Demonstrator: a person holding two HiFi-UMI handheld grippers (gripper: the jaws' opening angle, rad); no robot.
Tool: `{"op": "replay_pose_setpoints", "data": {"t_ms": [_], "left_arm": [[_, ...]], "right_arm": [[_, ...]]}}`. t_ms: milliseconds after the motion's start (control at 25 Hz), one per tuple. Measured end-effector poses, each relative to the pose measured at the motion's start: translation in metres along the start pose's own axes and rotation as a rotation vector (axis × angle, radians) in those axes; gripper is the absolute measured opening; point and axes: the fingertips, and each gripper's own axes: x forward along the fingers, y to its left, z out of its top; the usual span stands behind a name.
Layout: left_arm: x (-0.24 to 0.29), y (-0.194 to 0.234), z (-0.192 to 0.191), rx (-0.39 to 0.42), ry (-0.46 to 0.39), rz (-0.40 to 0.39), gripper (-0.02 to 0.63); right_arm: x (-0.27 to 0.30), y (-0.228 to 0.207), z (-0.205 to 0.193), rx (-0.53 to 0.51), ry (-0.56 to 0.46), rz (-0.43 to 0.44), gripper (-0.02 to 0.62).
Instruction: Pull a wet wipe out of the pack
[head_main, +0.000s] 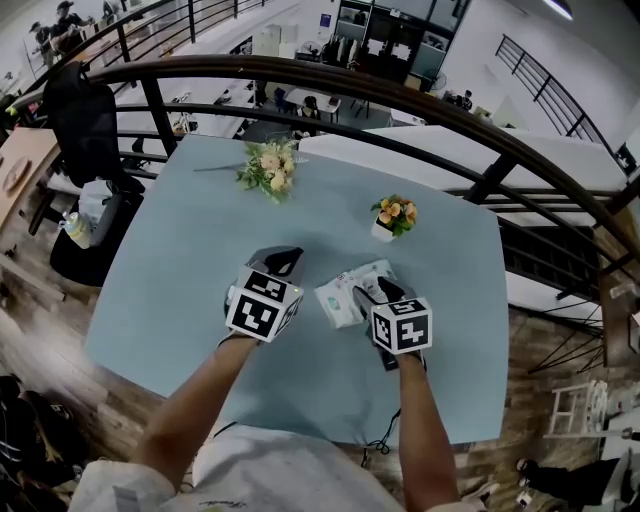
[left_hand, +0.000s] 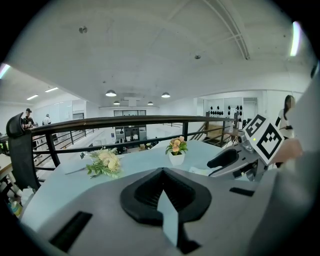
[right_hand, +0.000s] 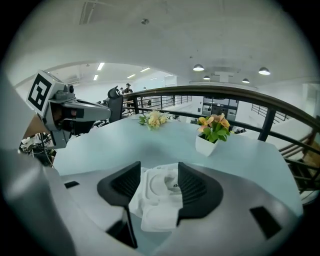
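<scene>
The head view looks steeply down from above the person's forearms onto the pale blue table, taking in its whole top and the curved railing beyond. The left gripper view rides just behind its own jaws, low over the tabletop, facing across it toward the railing. The right gripper shows at its right edge. The right gripper view tilts lower (the wipe pack fills its foreground) and catches the left gripper at its left. All three views share the potted flowers and the bouquet.
</scene>
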Motion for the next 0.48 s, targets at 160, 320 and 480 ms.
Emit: {"op": "replay_pose_setpoints", "data": {"t_ms": [160, 320, 480], "left_arm": [[0.000, -0.002, -0.004, -0.006, 0.010, -0.001, -0.006], [0.002, -0.001, -0.008, -0.005, 0.019, -0.002, -0.006], [0.005, 0.001, -0.011, -0.005, 0.026, -0.002, -0.006]], "right_arm": [[0.005, 0.000, -0.009, -0.006, 0.036, 0.011, 0.238], [0.011, -0.002, -0.018, -0.023, 0.076, 0.011, 0.218], [0.017, -0.002, -0.027, -0.053, 0.113, 0.014, 0.195]]}}
